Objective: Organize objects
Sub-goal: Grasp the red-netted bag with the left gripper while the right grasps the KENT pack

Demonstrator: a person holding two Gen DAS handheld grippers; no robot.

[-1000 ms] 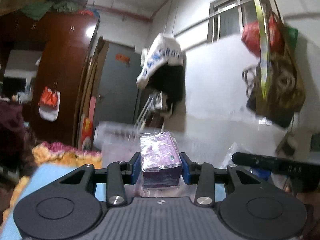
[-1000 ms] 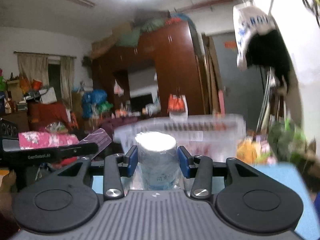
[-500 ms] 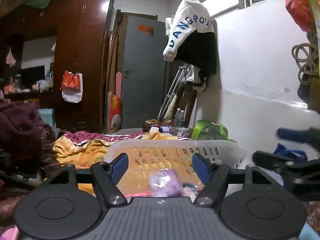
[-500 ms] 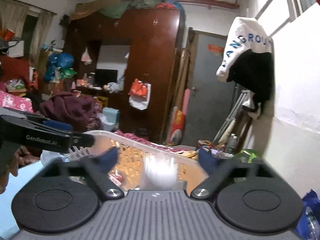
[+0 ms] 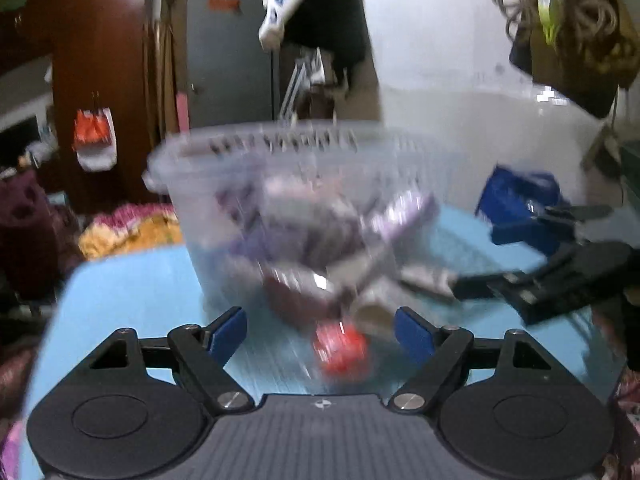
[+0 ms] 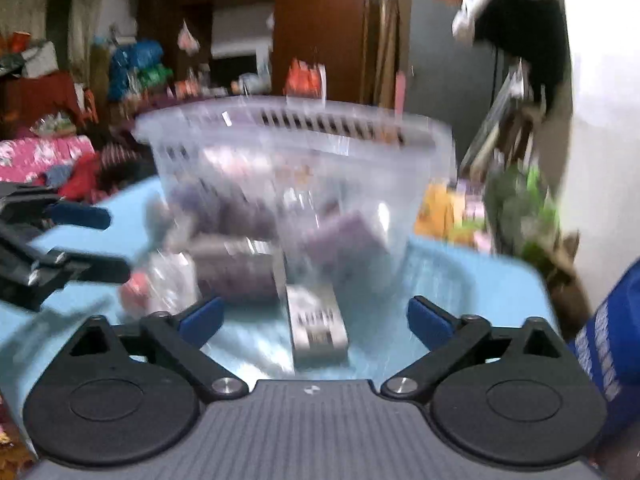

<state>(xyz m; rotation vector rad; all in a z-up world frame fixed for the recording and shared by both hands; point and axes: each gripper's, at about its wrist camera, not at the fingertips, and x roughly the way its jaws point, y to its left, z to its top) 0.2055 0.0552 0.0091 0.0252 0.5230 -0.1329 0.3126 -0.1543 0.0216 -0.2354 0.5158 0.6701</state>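
Basket (image 5: pixel 224 184) of clear plastic sits on the blue table (image 5: pixel 132 292), now holding the purple packet and white tub you carried a second ago. Left gripper (image 5: pixel 320 330) is opening, right gripper (image 6: pixel 314 318) closing slightly; both are empty, over a red item (image 5: pixel 342 354) and grey remote (image 6: pixel 316 326). Writing is too blurred to read.

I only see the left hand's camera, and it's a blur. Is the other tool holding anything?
Observer: No. The right gripper holds nothing. Its fingers stand apart, closing slightly.
Operator: What's ahead of it?
Observer: A grey flat box lies on the blue table, just before the clear basket.
Operator: And off to that side?
Observer: Something green by the white wall, too blurred to name.
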